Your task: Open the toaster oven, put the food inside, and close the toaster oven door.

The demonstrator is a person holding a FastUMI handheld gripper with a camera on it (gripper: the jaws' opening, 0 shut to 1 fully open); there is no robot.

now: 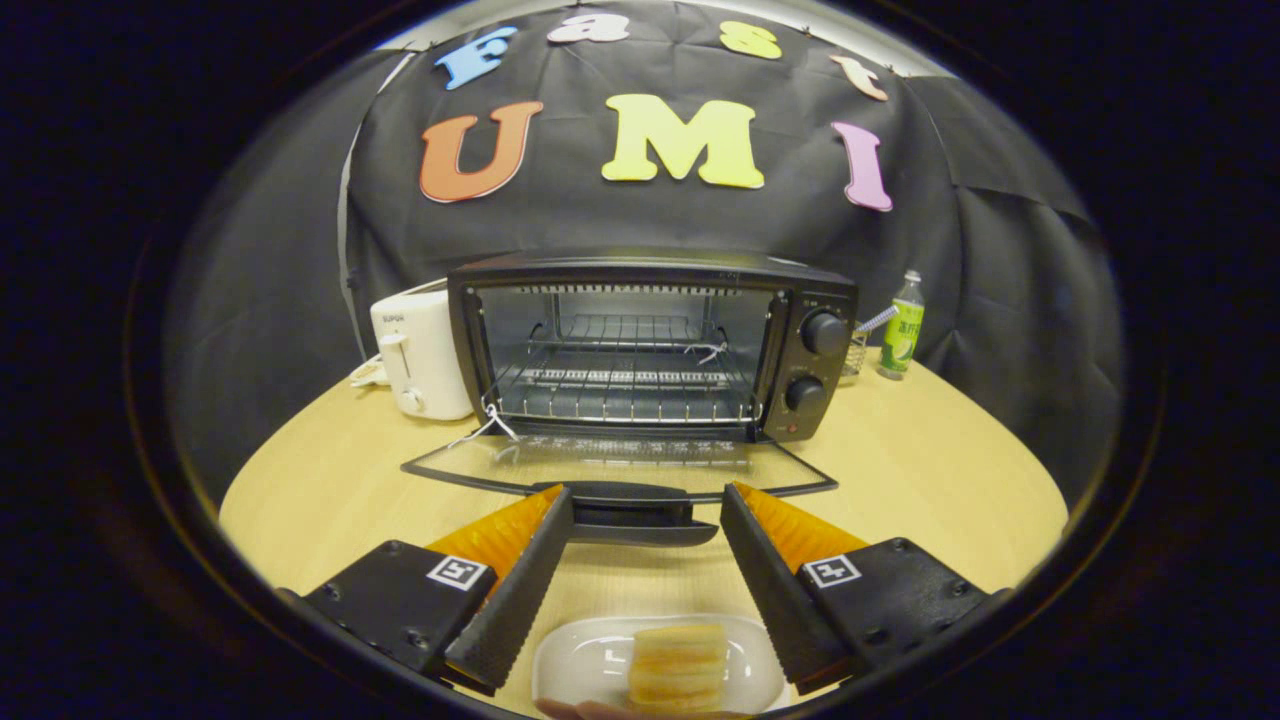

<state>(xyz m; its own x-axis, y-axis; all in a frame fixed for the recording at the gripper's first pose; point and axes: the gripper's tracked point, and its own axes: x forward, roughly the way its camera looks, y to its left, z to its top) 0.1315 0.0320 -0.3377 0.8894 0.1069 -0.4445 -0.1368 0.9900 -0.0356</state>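
A black toaster oven [650, 345] stands on the wooden table with its glass door [615, 462] folded flat down toward me, the door handle [630, 505] lying just ahead of my fingertips. Wire racks show inside the lit cavity. My gripper [646, 510] is open, its fingers spread wide above the table and holding nothing. Between the fingers, close to me, a white oval plate [580, 665] carries a stack of pale yellow food slices [678, 665].
A white pop-up toaster [418, 350] sits left of the oven. A green bottle [902, 330] and a small wire holder [858, 352] stand to its right. The round wooden table [930, 460] ends at a curved edge on both sides.
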